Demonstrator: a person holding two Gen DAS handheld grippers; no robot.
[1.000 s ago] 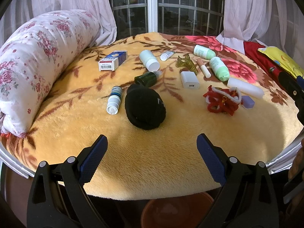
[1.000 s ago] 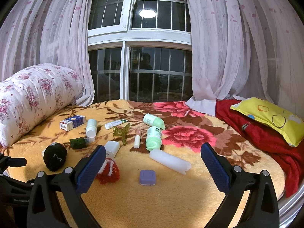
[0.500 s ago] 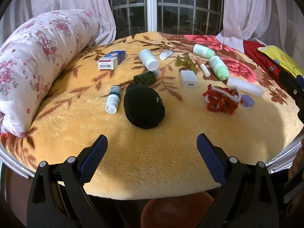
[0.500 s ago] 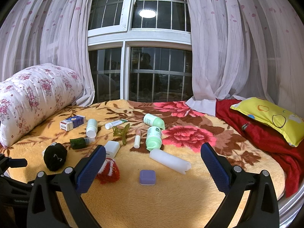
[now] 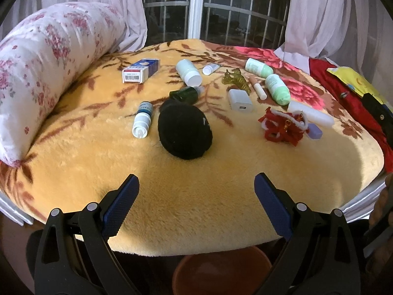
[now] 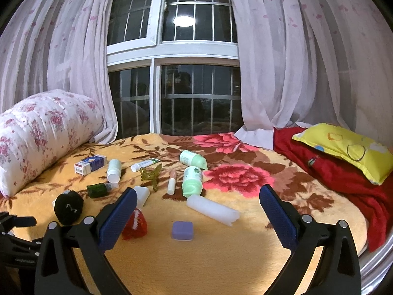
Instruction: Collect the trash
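Loose items lie scattered on a yellow floral blanket (image 5: 196, 196). Among them are a black round pouch (image 5: 184, 132) (image 6: 68, 207), a white spray bottle (image 5: 143, 123), a dark green bottle (image 5: 186, 94), a blue and white box (image 5: 140, 70), green bottles (image 5: 277, 89) (image 6: 192, 181), a white charger (image 5: 240, 100), a red knitted item (image 5: 283, 129) (image 6: 135, 223), a purple case (image 6: 182, 230) and a white tube (image 6: 212, 210). My left gripper (image 5: 196, 200) is open and empty over the blanket's near edge. My right gripper (image 6: 198, 215) is open and empty above the blanket.
An orange-brown bin (image 5: 221, 270) sits below the bed edge under my left gripper. A floral bolster (image 5: 44, 68) lies along the left. A red cloth (image 6: 343, 177) and yellow pillow (image 6: 348, 147) lie at the right. Window and curtains stand behind.
My left gripper has moved slightly forward and up toward the bed. The right gripper has hardly moved.
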